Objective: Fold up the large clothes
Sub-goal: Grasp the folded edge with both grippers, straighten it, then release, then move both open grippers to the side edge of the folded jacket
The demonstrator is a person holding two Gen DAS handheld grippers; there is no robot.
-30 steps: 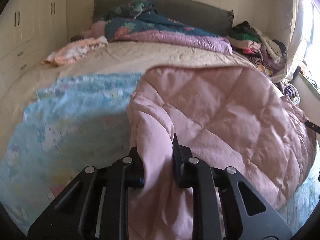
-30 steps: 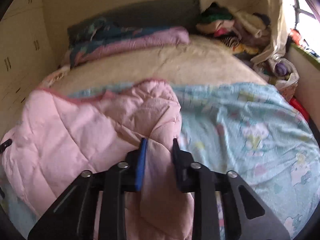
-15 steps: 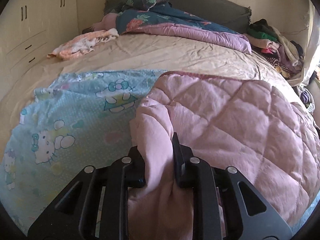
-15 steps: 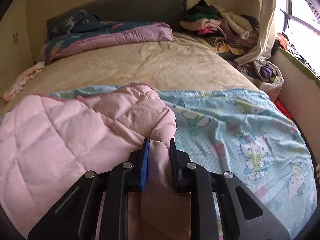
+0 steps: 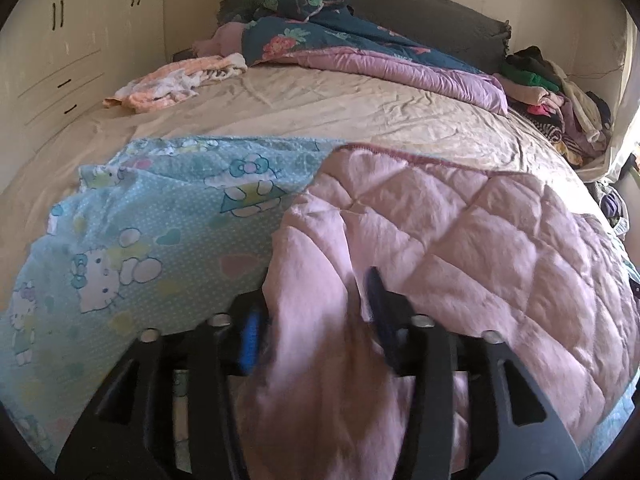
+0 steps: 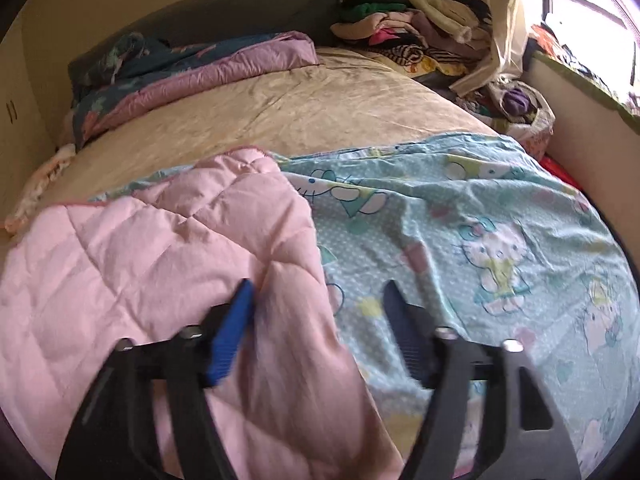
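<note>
Pink quilted fabric fills the foreground of both wrist views: the quilt (image 5: 460, 248) lies folded over on the bed (image 5: 320, 108), its pink lining up and its blue cartoon-cat side spread flat beneath it and out to either side. One bunched corner of the quilt rises between the spread fingers of the left claw (image 5: 316, 312), whose jaws stand apart with the cloth loose between them, touching the left finger but not pinched (motion blur softens the fingers and the cloth there). The right claw (image 6: 316, 304) is wide open over the other corner; the pink edge runs beside its blue-padded finger (image 6: 232, 332), while the dark finger on the other side hangs above the blue print, clear of the pink. The quilt's maroon-trimmed edge faces the head of the bed. Beyond it the beige sheet (image 5: 360, 100) lies wrinkled and bare up to a purple and dark floral comforter (image 5: 360, 56) heaped against the grey headboard (image 5: 440, 12). A small peach garment (image 5: 172, 84) sits near the cupboards (image 5: 60, 52) at the bed's far left, and a pile of clothes (image 6: 412, 20) is stacked in the far right corner, near the window (image 6: 580, 4).
</note>
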